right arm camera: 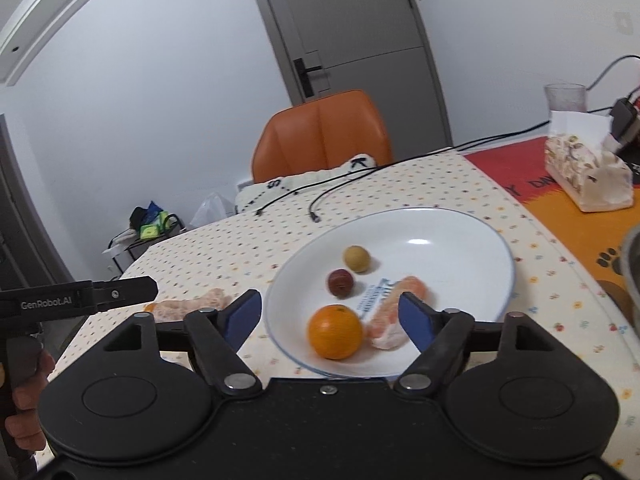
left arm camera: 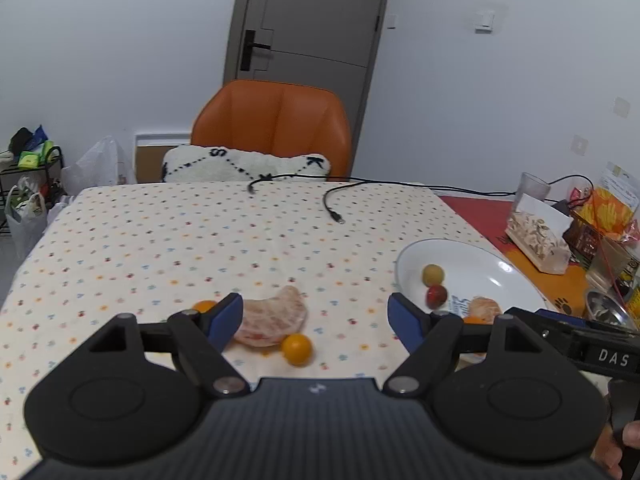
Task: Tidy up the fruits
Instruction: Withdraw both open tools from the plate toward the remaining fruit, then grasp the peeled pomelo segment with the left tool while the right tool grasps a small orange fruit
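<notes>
- The left gripper (left arm camera: 315,314) had its jaws wide apart and empty, low in the centre of the left wrist view.
- Between those jaws, toward the left one, lay the peeled pomelo segment (left arm camera: 273,323) on the dotted tablecloth (left arm camera: 160,240), touching or nearly touching the left blue pad.
- This segment looked soft and moist, with a thin membrane; I judged that it would tear or squash under a strong squeeze, so a gentle hold across its thick middle seemed best.
- Just beside it, lower right, sat a small yellow-orange fruit (left arm camera: 296,349), and a second orange fruit (left arm camera: 204,306) was half hidden behind the left jaw. Both seemed light, round and smooth, likely to roll or slip out, so they needed a hold across the widest part.
- The right gripper (right arm camera: 330,314) also had its jaws apart, holding nothing, above the near rim of the white plate (right arm camera: 460,224).
- In the plate, between those jaws, rested an orange (right arm camera: 335,332), firm and heavier in my judgement, touching a peeled citrus piece (right arm camera: 394,318) that appeared soft.
- Farther in the plate, toward the middle of the frame, stood a dark red fruit (right arm camera: 340,282) and a yellowish-green fruit (right arm camera: 356,258), near each other.
</notes>
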`<control>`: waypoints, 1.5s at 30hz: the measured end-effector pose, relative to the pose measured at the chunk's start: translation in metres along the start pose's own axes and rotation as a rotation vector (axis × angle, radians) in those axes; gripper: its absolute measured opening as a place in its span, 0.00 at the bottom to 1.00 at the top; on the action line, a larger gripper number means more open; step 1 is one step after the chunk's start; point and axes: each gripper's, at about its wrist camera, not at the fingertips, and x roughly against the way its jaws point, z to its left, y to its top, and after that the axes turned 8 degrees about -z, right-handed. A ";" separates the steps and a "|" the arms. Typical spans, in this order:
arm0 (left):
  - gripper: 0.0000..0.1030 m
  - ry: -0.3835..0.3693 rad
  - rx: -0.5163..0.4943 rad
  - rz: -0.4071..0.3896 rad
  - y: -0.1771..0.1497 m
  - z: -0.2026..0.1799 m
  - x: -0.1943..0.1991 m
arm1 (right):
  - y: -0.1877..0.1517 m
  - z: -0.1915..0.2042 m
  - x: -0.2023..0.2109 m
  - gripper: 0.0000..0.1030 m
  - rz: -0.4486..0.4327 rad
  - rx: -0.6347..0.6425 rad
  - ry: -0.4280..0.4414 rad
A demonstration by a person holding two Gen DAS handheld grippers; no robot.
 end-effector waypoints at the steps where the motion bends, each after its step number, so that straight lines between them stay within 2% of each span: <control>1: 0.76 0.006 0.002 -0.001 0.000 0.003 0.001 | 0.000 0.003 -0.001 0.75 0.002 0.003 0.008; 7: 0.76 0.034 0.023 0.001 -0.003 0.022 0.008 | 0.000 0.023 -0.009 0.77 0.015 0.030 0.051; 20: 0.76 0.036 0.040 0.017 -0.009 0.045 0.011 | -0.005 0.062 -0.028 0.76 0.048 0.093 0.124; 28: 0.75 0.039 0.043 0.020 -0.011 0.057 0.009 | -0.010 0.078 -0.043 0.67 0.088 0.112 0.162; 45: 0.71 0.049 0.053 0.030 -0.012 0.087 0.000 | -0.029 0.109 -0.082 0.54 0.165 0.135 0.190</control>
